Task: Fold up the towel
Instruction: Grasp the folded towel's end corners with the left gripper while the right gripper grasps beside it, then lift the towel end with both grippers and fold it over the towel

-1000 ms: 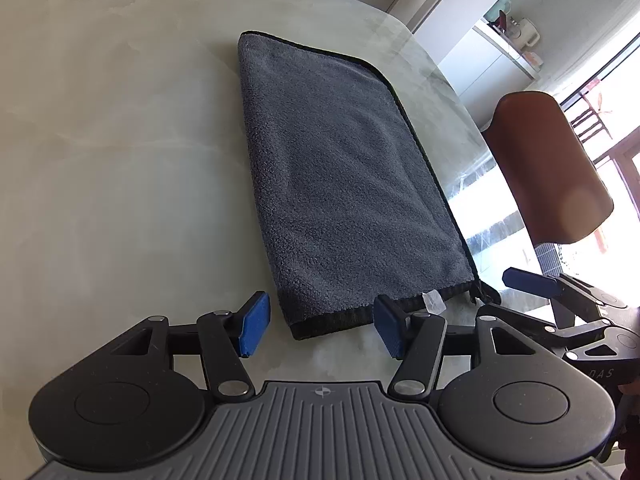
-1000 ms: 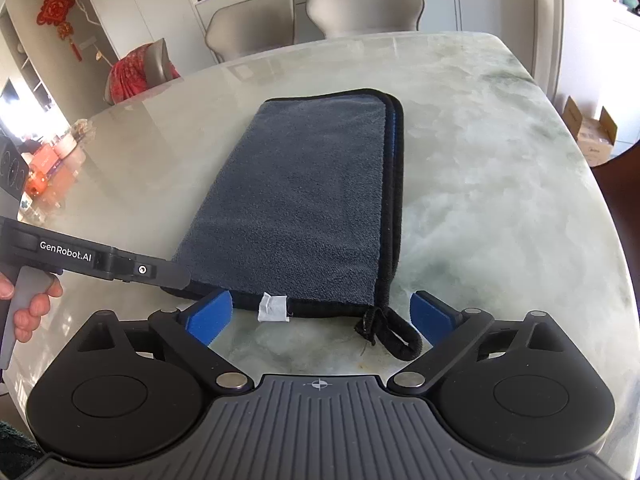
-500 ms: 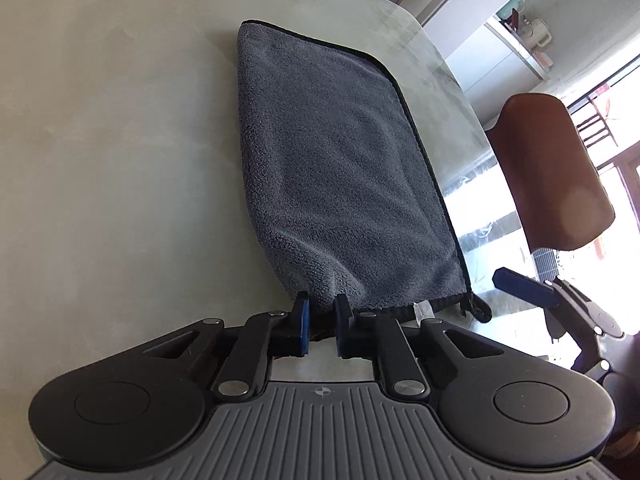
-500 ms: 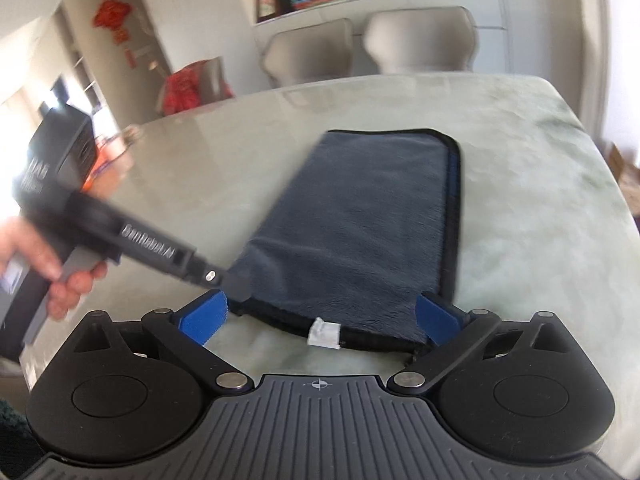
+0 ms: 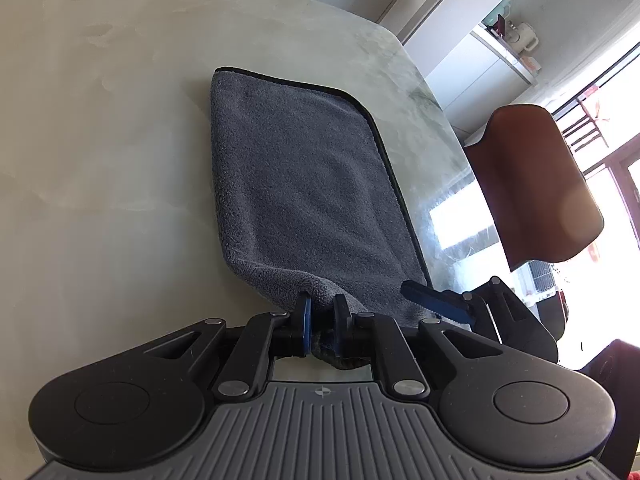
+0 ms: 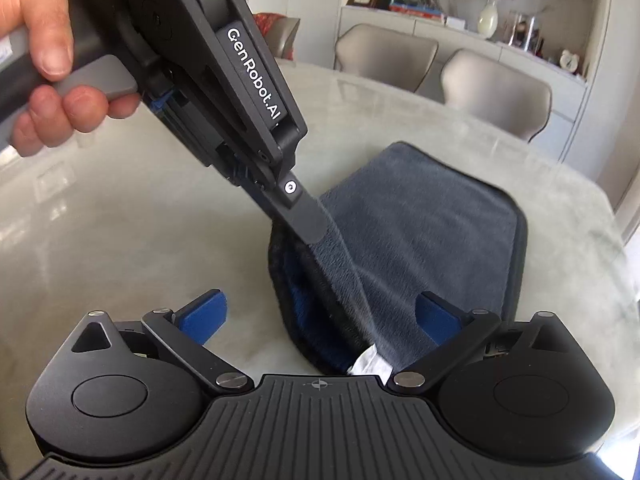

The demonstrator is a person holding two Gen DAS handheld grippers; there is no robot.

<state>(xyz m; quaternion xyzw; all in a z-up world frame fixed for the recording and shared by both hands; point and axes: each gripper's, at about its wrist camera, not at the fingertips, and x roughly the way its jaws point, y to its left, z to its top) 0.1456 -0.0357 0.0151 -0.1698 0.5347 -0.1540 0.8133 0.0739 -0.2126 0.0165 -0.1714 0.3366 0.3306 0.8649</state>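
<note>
The left hand-held gripper [image 5: 320, 316] is clamped on the near corner of the grey towel [image 5: 304, 184], its blue pads [image 5: 306, 316] pinching a bunched ridge of cloth that rises off the marble worktop [image 5: 100, 160]. Ahead of that grip the rest of the towel lies flat on the worktop, folded, with a black hem running along its right and far edges.

In the right wrist view the right hand-held gripper [image 6: 320, 316] has its jaws wide apart, one blue pad [image 6: 204, 316] over bare worktop to the left and the other over the towel's cloth to the right; neither pad presses on the fabric. Between them sits the towel's near edge, with a white label [image 6: 370, 362] just in front of the gripper body. The left hand-held gripper reaches in from the upper left, held by a hand [image 6: 44, 56] on its grey trigger, and the lifted corner hangs from its tip as a taut fold, showing a dark blue underside.

Beyond the worktop stand two beige chairs [image 6: 496, 88], and to the right of the left hand-held gripper a brown chair [image 5: 532, 184].
</note>
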